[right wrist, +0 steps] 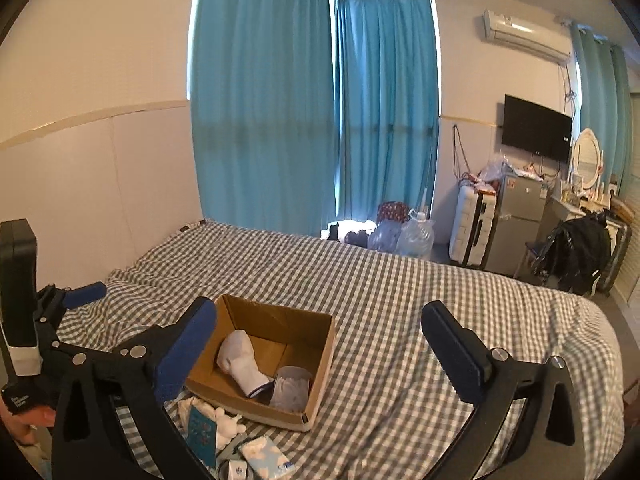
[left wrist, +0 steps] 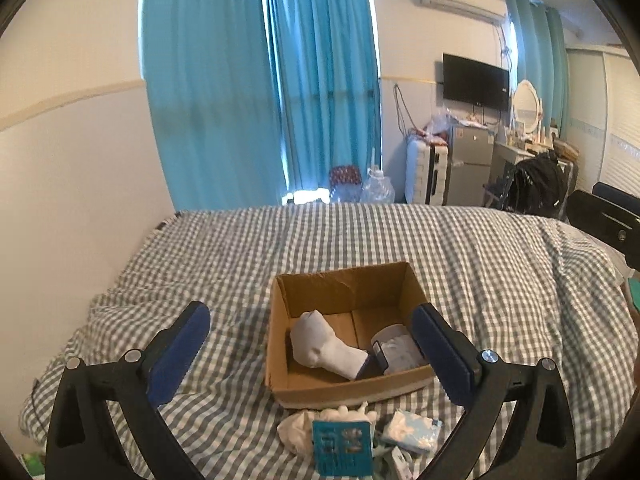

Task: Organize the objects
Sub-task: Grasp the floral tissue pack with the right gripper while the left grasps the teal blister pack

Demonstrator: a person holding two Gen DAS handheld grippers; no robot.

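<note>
An open cardboard box (left wrist: 280,312) (right wrist: 320,364) sits on the checked bed. Inside lie a rolled white sock (left wrist: 324,346) (right wrist: 240,358) and a folded grey cloth (left wrist: 396,350) (right wrist: 290,392). My left gripper (left wrist: 312,320) hovers above the box, its jaws wide apart and empty. My right gripper (right wrist: 320,316) is also open and empty, above the box's right side. In front of the box lie a teal card packet (left wrist: 342,450) (right wrist: 202,430) on a white cloth (left wrist: 296,428), and a light blue tissue pack (left wrist: 412,432) (right wrist: 266,458).
The grey checked bedspread (left wrist: 480,264) (right wrist: 400,280) fills the foreground, with rumpled folds at the left. Beyond the bed stand water bottles (right wrist: 412,236), a white suitcase (right wrist: 472,220), a small fridge (right wrist: 516,224) and a chair with dark clothes (right wrist: 580,256). The left gripper's body (right wrist: 24,300) shows at the right wrist view's left edge.
</note>
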